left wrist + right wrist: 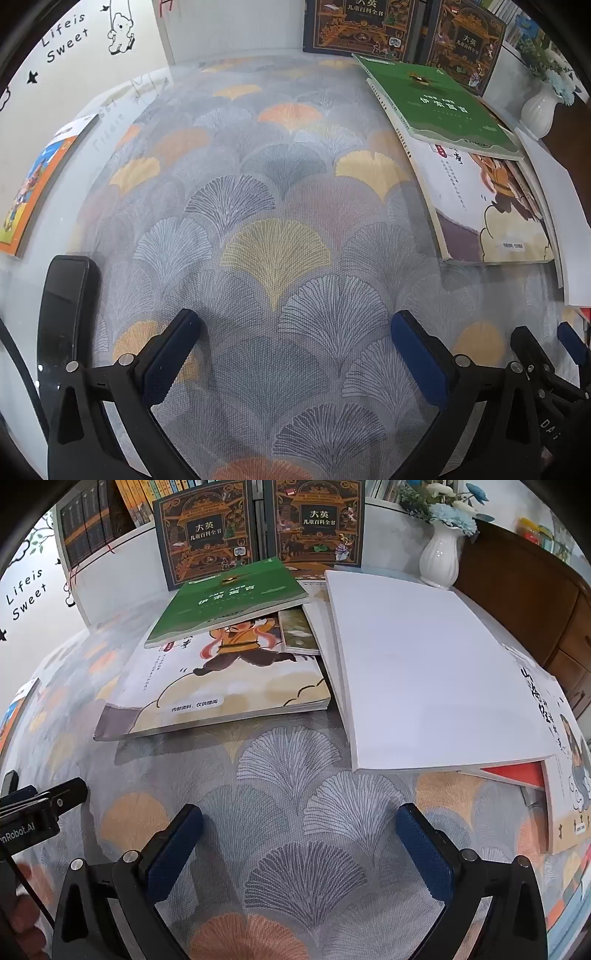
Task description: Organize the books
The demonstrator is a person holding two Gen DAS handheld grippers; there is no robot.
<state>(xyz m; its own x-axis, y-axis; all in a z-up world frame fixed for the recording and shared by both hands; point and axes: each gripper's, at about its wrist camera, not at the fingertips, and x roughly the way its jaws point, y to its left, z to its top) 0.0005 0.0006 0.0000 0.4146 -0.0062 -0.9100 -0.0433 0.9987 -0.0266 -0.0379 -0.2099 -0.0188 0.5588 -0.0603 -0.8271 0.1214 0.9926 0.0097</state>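
Lying in a loose pile on the ginkgo-patterned tablecloth (295, 775), the green book (229, 602) rests atop a cartoon picture book (221, 686), with a blank white book (424, 672) overlapping just beside them. Two dark encyclopedia volumes (207, 531) stand upright behind. Both the left gripper (295, 354) and right gripper (299, 845) hover spread wide, grasping nothing.
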